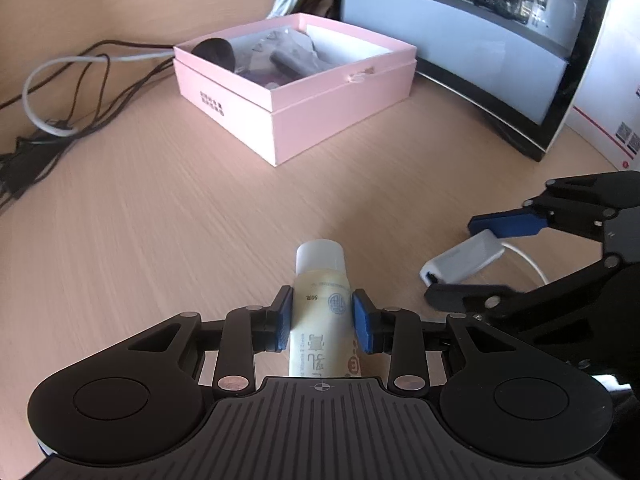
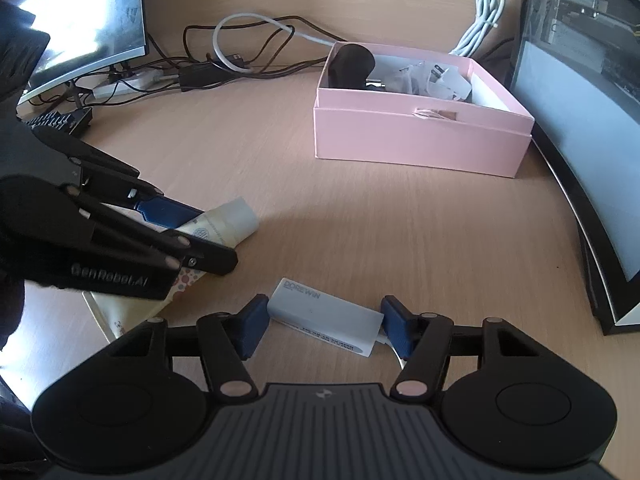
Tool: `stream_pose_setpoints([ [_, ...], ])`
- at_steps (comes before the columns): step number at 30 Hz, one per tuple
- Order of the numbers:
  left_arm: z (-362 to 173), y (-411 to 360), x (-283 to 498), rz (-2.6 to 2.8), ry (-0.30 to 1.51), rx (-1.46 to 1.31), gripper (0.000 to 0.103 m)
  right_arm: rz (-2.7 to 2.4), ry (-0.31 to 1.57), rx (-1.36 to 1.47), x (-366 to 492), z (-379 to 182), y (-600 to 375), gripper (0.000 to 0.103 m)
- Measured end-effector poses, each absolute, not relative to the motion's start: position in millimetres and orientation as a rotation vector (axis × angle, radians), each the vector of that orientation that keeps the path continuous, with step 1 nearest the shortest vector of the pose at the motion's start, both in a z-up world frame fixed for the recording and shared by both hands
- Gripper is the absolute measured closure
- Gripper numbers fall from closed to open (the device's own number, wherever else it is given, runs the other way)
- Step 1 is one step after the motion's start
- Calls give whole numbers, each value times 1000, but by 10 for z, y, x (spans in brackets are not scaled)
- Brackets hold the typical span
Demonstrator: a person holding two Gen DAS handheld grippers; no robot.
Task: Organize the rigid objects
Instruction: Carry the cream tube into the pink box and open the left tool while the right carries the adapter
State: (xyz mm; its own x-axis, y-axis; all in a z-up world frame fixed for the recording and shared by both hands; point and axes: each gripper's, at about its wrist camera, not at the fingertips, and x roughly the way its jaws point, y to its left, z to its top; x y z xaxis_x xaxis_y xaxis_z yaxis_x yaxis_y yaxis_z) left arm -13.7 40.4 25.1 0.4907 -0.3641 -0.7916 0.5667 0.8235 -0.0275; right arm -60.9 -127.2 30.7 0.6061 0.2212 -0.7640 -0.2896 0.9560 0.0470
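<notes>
Cream tube (image 1: pixel 320 312) and white adapter (image 2: pixel 326 314) are lying on the tabletop (image 1: pixel 180 208), each being straddled by a gripper; the pickup step seems to be underway. Left gripper (image 1: pixel 322 322) is pinching the tube, its fingers (image 1: pixel 284 320) narrow and pressing its sides. Right gripper (image 2: pixel 322 326) is bracketing the adapter at middling width, pads just beside its ends, not yet pressing. Next probably calls for closing, lifting, then carrying toward the pink box (image 1: pixel 340 120), well apart.

soft daylight; monitor (image 2: pixel 86 8) glare; fisheye-bent edges; slight blur
</notes>
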Motion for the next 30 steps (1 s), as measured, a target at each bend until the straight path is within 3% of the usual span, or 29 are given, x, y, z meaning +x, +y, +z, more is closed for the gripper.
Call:
stream_pose_setpoints([
  [12,371,393,-269,-603,866,181,70,279,842,-85,-622,746,-1538,41],
  [25,1708,72,513,-524,497,44,70,332,774,-92,-584,1090,-1961,42],
  [30,1906,-170,1045,-501,467,-58,69,316,760,-77,-575,1093,-2145,42],
])
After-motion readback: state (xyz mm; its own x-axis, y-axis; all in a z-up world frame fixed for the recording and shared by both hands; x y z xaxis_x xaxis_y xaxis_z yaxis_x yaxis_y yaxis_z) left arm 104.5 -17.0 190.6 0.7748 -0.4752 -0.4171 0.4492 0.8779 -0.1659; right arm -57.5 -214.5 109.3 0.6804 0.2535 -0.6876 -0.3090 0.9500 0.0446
